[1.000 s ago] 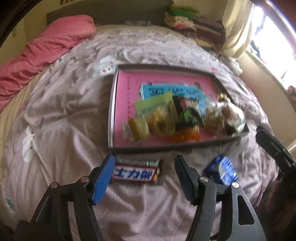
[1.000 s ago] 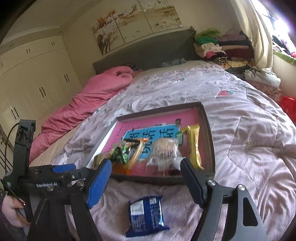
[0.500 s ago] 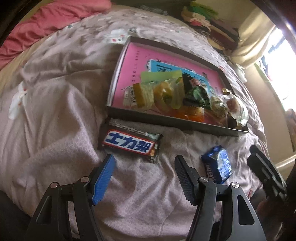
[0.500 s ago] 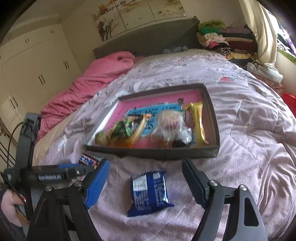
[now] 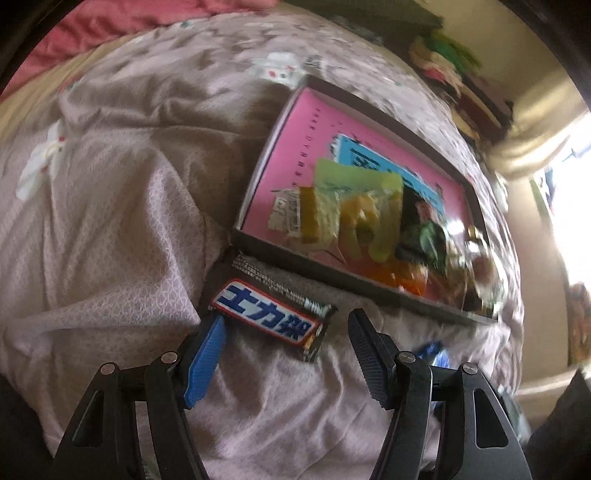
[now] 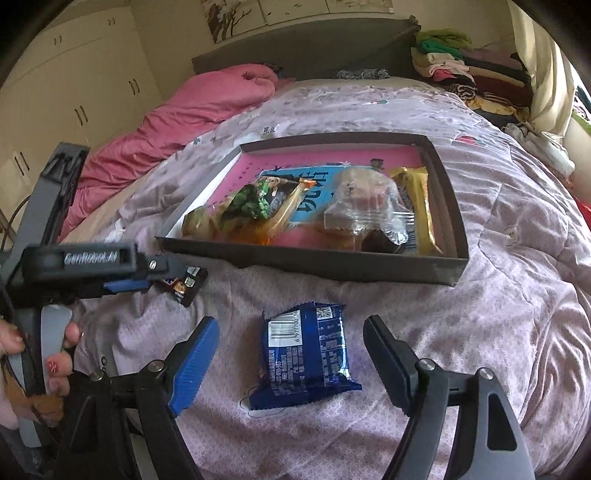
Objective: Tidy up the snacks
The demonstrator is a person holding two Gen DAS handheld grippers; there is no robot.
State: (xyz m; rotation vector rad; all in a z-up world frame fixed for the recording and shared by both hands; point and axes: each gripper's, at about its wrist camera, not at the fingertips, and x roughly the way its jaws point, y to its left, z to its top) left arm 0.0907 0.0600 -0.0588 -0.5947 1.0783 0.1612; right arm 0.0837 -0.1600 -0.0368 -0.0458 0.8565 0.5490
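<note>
Most snacks already sit in your tray (image 6: 369,266). Two are left on the bed: the chocolate bar (image 5: 268,319) by your spread, empty left gripper (image 5: 286,345), and the blue packet (image 6: 306,354) between your spread right gripper (image 6: 291,350).

Home bedroom. A bed fills most of both views, covered by a pale mauve quilt (image 6: 498,229) with a small floral print. Pink duvet (image 6: 177,110) bunched along the far left side of the mattress. Dark grey upholstered headboard (image 6: 306,44) against the wall; framed painted panels (image 6: 295,9) of trees hang above it. Cream built-in wardrobe (image 6: 74,74) with dark bar handles on the left wall. Stack of folded clothes (image 6: 465,70) piled at the head of the bed on the right. Pale curtain (image 6: 546,85) beside a bright window (image 5: 569,206). Daylight only, domestic clutter throughout.
</note>
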